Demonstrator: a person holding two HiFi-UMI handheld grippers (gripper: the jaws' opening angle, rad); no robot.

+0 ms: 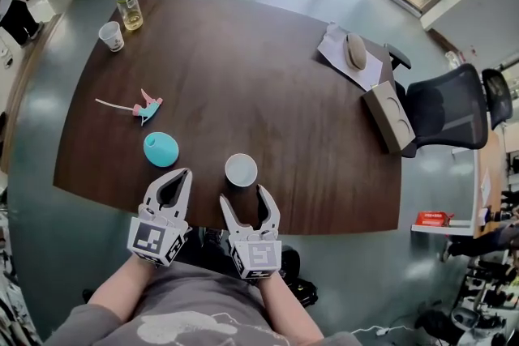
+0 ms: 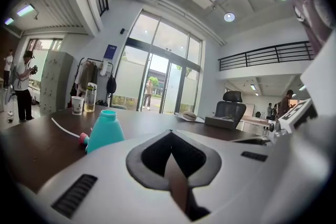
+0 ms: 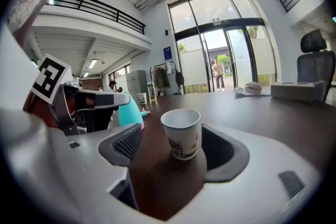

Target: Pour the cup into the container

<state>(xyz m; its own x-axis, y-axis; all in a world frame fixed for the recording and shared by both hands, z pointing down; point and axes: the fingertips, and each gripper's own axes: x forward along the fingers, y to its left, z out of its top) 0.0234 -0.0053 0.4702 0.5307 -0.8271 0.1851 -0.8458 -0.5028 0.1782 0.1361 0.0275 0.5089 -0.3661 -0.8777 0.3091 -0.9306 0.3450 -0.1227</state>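
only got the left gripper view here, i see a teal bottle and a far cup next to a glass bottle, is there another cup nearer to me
Observer: Yes. A white paper cup stands upright near the front edge of the table, right in front of the right gripper.
Operator: is it gripped
Observer: No. In the right gripper view the jaws stand apart with the cup at their tips, and neither pad looks to be pressing on it.
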